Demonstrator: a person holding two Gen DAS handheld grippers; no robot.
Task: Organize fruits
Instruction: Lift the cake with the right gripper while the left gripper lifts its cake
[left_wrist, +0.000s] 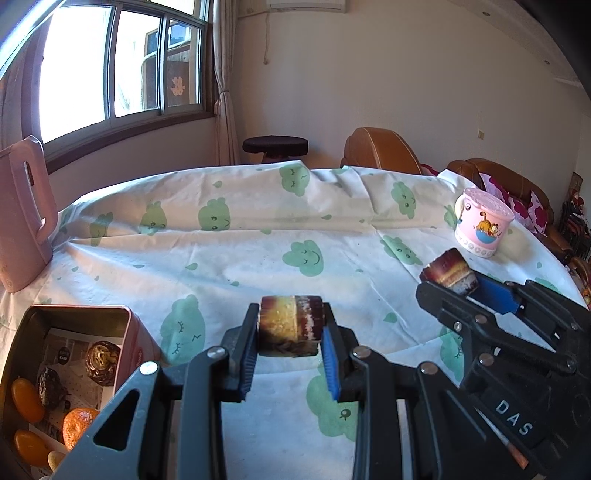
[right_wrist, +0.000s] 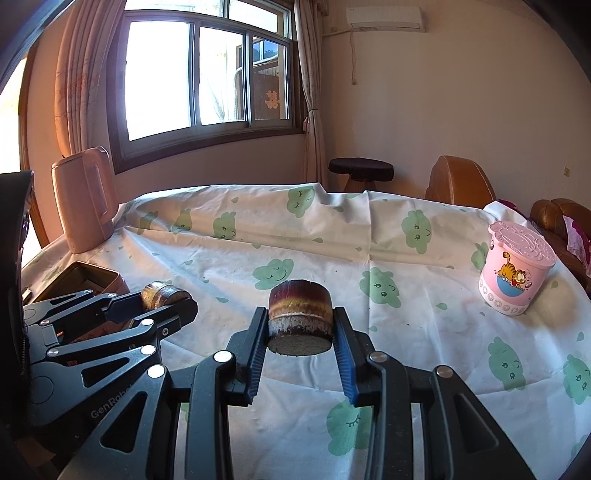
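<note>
Two sugarcane pieces (left_wrist: 289, 325), one tin (left_wrist: 122, 314), one pink cup (left_wrist: 482, 225), one pink jug (left_wrist: 22, 218).

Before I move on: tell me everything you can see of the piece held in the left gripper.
The sugarcane piece is a short, stubby cylinder with a dark purple-brown rind, a yellowish band around its middle and a whitish bloom near one end. It lies crosswise, clamped at its two ends between the blue pads of the left gripper, lifted clear of the tablecloth. Nothing else touches it. Its pale cut face is not visible here.
</note>
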